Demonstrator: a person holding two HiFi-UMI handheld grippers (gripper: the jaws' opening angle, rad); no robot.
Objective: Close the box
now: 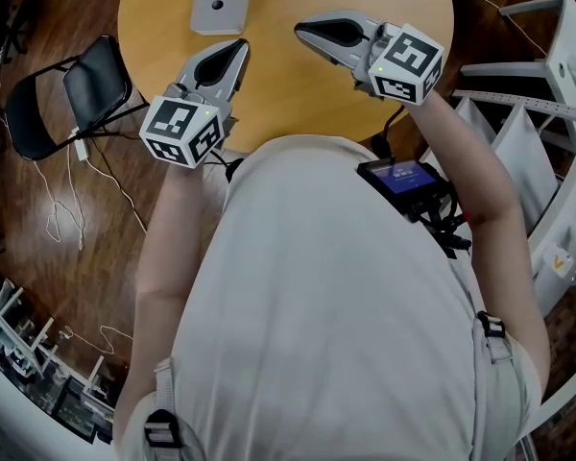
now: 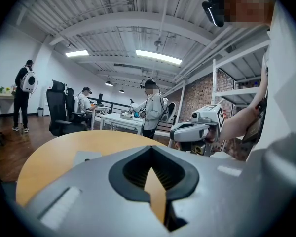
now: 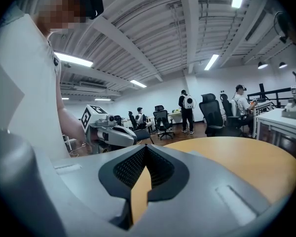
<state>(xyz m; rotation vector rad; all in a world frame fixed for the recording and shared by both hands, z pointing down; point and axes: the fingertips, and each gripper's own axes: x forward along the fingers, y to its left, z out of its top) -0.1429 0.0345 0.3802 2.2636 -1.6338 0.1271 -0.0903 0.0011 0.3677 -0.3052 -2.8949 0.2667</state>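
A person (image 1: pixel 346 296) stands at a round wooden table (image 1: pixel 288 94). The left gripper (image 1: pixel 236 50) hovers over its near side, jaws clenched together on nothing. The grey box (image 1: pixel 221 0) lies at the far edge, apart from both grippers. The right gripper (image 1: pixel 304 33) hovers alongside, also clenched and empty.

The grey box (image 1: pixel 221 0) is cut off by the top edge, apparently lying flat.

Smooth matt wood-look counter (image 1: pixel 298 89), matt grey box (image 1: pixel 221 0), matt grey plastic left tool (image 1: pixel 238 48) and right tool (image 1: pixel 302 32), glossy dark wooden floor (image 1: pixel 106 248).
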